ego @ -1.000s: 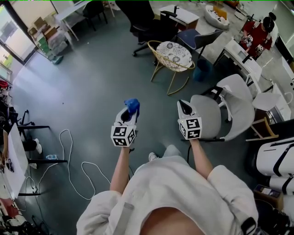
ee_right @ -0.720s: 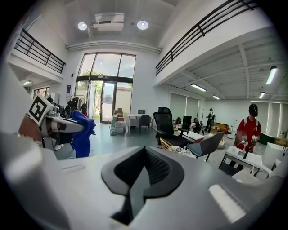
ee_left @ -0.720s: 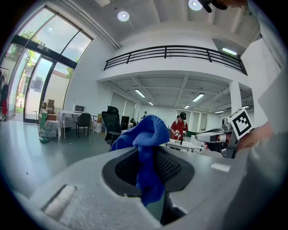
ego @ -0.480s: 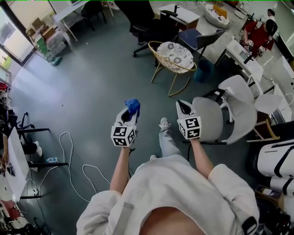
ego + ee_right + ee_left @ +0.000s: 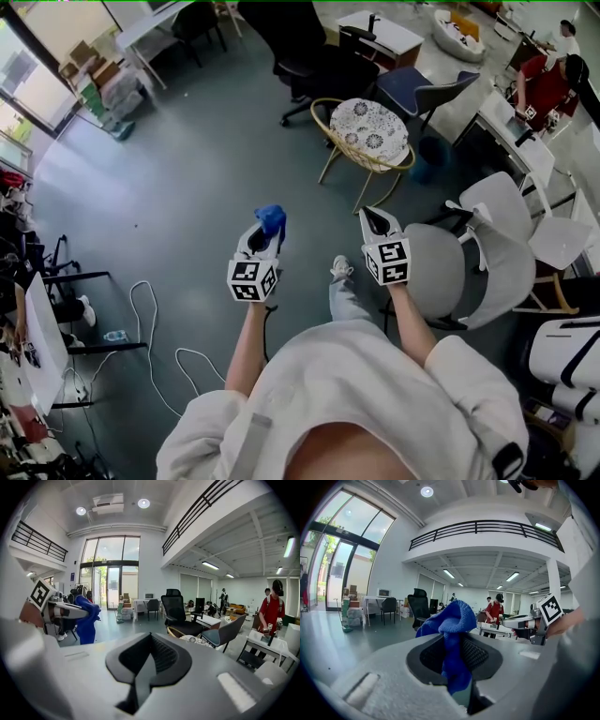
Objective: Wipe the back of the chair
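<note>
Two grippers ride at chest height in the same pose as 1 s ago; what changed is the ground under them. The person's foot (image 5: 342,269) has swung fwd between the grippers, and every chair has slid lower in the head view, so the person is walking twd the seating. No wiping yet: this is approach, cloth not touching any chair.

Left gripper (image 5: 261,234): fingers (image 5: 477,654) clenched on the blue cloth (image 5: 272,217), which bunches up past the tips. Right gripper (image 5: 374,221): fingers pressed together w/ nothing between.

Task's thing: prob. the pale grey chair (image 5: 436,272) just right of the right gripper, its back (image 5: 504,272) on the far side from the person. That's a guess; the sentence doesn't say which chair. If so, next is a turn right and a reach w/ the left gripper across to that back.

Counts, head view:
- grippers: 2
- cloths: 1
- chairs ahead and right: at least 5. That's 2 pale grey, incl. the second one (image 5: 553,239) behind the first, 1 wicker chair (image 5: 367,131) w/ patterned cushion, 1 black office chair (image 5: 309,56), 1 dark shell chair (image 5: 427,89).
- other ppl: 2 at far right, one in a red top (image 5: 547,89) by a desk (image 5: 506,131)
- white cable (image 5: 150,309) on floor: 1
</note>
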The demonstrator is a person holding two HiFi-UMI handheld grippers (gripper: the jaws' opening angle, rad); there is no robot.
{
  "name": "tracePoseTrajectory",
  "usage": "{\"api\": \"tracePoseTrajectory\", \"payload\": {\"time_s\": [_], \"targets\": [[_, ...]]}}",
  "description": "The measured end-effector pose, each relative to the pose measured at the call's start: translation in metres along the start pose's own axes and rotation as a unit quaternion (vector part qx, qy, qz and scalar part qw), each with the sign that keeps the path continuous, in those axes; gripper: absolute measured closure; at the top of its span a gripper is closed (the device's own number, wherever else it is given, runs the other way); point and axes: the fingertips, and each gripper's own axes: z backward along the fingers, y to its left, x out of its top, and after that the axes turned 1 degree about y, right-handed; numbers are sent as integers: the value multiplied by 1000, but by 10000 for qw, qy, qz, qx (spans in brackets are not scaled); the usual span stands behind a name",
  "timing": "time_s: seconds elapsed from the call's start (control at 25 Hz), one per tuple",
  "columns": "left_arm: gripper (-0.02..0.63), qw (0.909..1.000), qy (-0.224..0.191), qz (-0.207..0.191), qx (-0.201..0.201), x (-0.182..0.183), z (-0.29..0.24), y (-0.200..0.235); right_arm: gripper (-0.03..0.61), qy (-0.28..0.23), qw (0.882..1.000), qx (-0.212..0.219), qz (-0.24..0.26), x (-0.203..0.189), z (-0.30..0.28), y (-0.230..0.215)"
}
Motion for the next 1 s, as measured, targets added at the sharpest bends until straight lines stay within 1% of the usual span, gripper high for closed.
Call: {"api": "tracePoseTrajectory", "payload": {"time_s": [0.52, 0.76, 1.0], "targets": [[534, 9999, 54, 94, 55, 59, -163, 24, 578, 52, 9998, 172, 21, 49, -120, -112], [534, 9998, 81, 105, 122, 76, -221, 40, 578, 30, 9997, 255, 26, 66, -170, -152], [534, 9998, 114, 106, 124, 88, -269, 52, 578, 23, 9995, 303, 19, 78, -209, -182]]}}
